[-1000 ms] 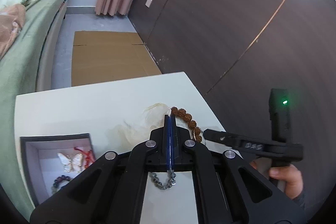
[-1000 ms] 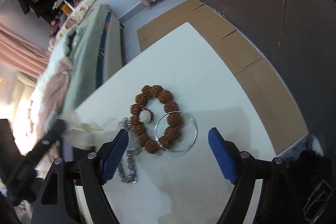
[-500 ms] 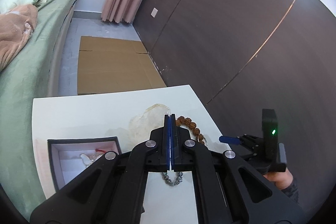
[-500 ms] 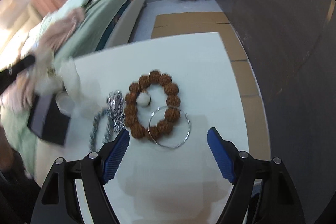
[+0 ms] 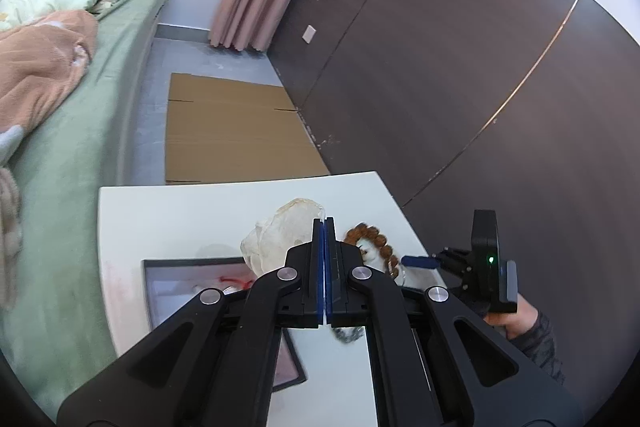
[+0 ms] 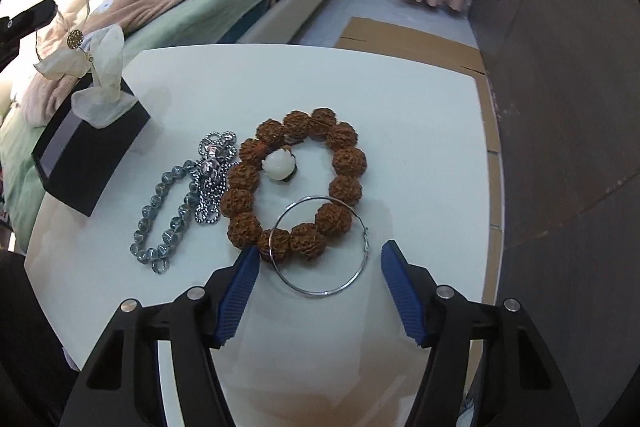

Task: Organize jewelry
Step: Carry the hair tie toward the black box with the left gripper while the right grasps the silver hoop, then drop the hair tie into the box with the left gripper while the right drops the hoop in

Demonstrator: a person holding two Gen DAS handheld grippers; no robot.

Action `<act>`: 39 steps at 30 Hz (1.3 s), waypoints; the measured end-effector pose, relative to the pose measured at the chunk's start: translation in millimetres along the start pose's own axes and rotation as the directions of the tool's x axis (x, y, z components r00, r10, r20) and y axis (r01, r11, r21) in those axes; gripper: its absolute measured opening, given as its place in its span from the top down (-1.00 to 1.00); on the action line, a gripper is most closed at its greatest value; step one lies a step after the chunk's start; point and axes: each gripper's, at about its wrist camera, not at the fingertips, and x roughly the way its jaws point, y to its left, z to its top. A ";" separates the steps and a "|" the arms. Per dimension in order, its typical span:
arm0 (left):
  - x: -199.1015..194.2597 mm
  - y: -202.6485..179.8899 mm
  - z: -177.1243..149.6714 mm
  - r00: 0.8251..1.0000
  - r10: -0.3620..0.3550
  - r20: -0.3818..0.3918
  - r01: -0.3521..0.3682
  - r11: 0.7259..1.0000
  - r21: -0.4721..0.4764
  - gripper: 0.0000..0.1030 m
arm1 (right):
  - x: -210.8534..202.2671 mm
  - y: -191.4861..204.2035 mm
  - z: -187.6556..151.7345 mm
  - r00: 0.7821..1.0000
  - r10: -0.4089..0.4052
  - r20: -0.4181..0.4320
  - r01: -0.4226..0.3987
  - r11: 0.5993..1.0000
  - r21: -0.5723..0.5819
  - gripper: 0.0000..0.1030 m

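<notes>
My left gripper (image 5: 324,223) is shut on a sheer cream pouch (image 5: 280,235) with a gold charm and holds it lifted above the dark jewelry box (image 5: 160,267). From the right wrist view the pouch (image 6: 100,67) hangs over the box (image 6: 92,151). My right gripper (image 6: 316,267) is open and empty, its jaws straddling a thin silver hoop (image 6: 320,247) that overlaps a brown bead bracelet (image 6: 296,183) with a white bead. A silver chain (image 6: 212,171) and a grey bead bracelet (image 6: 168,215) lie left of it.
The white table (image 6: 400,107) ends near a dark wall panel (image 5: 440,67) on the right. A bed with green sheet (image 5: 60,147) lies left, flattened cardboard (image 5: 232,135) on the floor beyond the table.
My left gripper has lifted the pouch up and toward the box. My right gripper has swung round and moved down closer to the silver hoop.
</notes>
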 end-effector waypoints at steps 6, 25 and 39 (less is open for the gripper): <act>-16.6 9.2 -7.6 0.999 0.044 0.003 -0.044 0.999 0.007 0.97 | 4.2 -0.5 4.7 0.998 0.051 0.024 -0.050 0.998 -0.023 -0.17; -30.8 15.3 -23.7 0.993 0.104 -0.063 -0.104 0.995 0.007 0.61 | -54.5 56.0 22.4 0.976 0.127 0.179 -0.126 0.992 -0.021 0.13; -72.7 49.5 -21.1 0.977 0.211 0.019 -0.209 0.975 -0.071 -0.65 | -70.8 142.8 60.4 0.931 0.240 0.274 -0.219 0.970 -0.104 0.12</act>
